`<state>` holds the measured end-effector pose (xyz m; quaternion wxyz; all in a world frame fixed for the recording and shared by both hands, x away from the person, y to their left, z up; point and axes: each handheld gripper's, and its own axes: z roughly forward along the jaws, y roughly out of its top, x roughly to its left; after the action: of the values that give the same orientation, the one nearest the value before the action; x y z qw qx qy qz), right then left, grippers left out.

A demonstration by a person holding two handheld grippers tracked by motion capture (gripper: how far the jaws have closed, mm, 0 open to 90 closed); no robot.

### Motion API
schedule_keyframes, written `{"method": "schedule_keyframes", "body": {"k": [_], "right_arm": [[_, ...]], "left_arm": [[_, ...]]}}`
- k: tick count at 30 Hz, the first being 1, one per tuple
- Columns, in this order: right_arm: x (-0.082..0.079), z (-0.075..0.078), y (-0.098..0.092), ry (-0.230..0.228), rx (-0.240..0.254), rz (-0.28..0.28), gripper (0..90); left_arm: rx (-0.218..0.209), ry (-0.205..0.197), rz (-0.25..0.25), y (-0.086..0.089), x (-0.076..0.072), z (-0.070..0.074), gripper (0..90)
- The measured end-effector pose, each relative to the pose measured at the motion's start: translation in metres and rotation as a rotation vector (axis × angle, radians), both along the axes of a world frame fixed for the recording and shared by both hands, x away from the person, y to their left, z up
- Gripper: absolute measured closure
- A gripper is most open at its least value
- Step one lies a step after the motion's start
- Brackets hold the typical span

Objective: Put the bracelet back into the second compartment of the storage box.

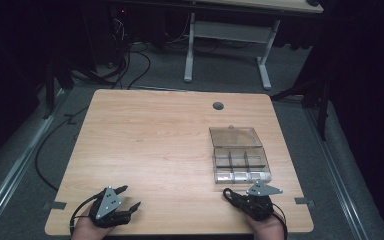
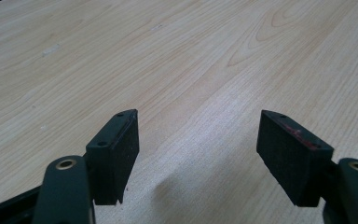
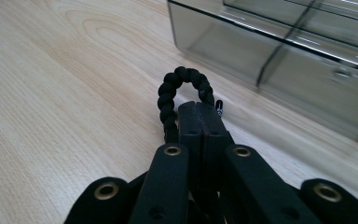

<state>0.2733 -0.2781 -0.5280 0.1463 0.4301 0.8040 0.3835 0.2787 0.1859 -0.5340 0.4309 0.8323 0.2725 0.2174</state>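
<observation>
One cord sits clamped in the right gripper; carry it level over the box rim at lower right, left gripper idle with jaws wide apart.

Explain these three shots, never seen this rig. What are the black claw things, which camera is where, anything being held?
A person sits at a wooden table and holds a hand-operated two-jaw gripper in each hand; there is no robot arm. The wide shot comes from a fixed camera above the person, looking forward and down. The other two come from cameras riding on the grippers, looking along their black jaws.

The left gripper has its jaws wide open over bare wood, with nothing between them. The right gripper is shut on a black braided cord loop that arches up past the jaw tips.

Just beyond it on the table stands a clear plastic compartment box with its lid folded open. I cannot make out any contents.
</observation>
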Motion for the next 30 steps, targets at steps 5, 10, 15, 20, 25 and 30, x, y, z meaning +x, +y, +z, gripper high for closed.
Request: {"method": "schedule_keyframes", "body": {"k": [5, 10, 15, 20, 25, 30], "right_arm": [[0.0, 0.0, -0.003, 0.004, 0.004, -0.011, 89.6], [-0.004, 0.007, -0.007, -0.019, 0.023, -0.029, 88.8], [-0.004, 0.008, -0.012, -0.022, 0.028, -0.046, 88.1], [-0.005, 0.009, -0.02, -0.024, 0.039, -0.079, 86.6], [-0.005, 0.008, -0.027, -0.006, 0.042, -0.104, 81.9], [-0.005, 0.007, -0.029, 0.023, 0.028, -0.116, 73.6]], "left_arm": [[0.0, 0.0, 0.0, 0.0, 0.0, 0.0, 30.3], [0.0, 0.001, 0.0, 0.0, 0.0, 0.0, 30.3], [0.0, -0.002, 0.0, 0.0, 0.0, 0.0, 30.3], [-0.004, 0.002, 0.001, 0.0, 0.0, 0.0, 30.3], [-0.009, 0.004, -0.001, 0.001, 0.0, 0.0, 30.2], [-0.009, 0.002, -0.002, 0.001, 0.0, 0.0, 30.2]]}}
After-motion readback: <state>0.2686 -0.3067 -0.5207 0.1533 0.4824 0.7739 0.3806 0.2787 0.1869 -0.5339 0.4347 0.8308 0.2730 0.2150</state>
